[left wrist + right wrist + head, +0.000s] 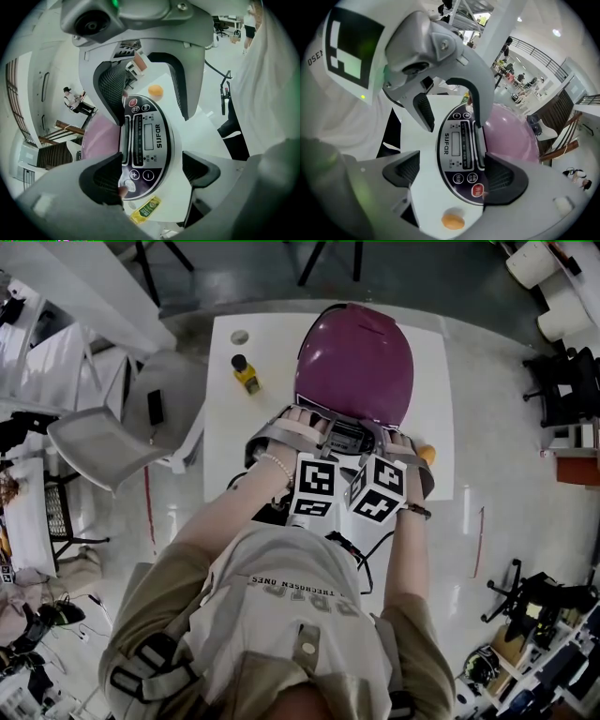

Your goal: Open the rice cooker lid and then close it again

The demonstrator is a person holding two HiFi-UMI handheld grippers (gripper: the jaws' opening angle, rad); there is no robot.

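Right now the rice cooker (354,362) sits shut in the middle of the white table (225,418), its purple lid (356,352) down, and it lies directly ahead of both tools, with its long axis running away from me. On my left, the left gripper (151,174) points steeply down with its jaws spread wide. Nothing is clamped, and the control panel (147,140) shows in the gap between them. One pad sits at the panel's lower corner, though I cannot tell whether it touches. The grey strip (124,140) between the panel and the lid looks like the release. It lies just beyond the tips on the lid side, so I judge the next move is a short reach forward. On my right, the right gripper (454,176) mirrors the left one: its jaws are apart and empty, and it straddles the same panel from the other side. Neither hand is clearly nearer the lid's front edge. As for the surface, a small yellow bottle (246,374) stands left of the cooker, well clear of it, and an orange object (427,455) lies by its right front corner. Around the table the floor is pale and glossy, with a grey chair (103,442) to the left and clutter along the right wall.
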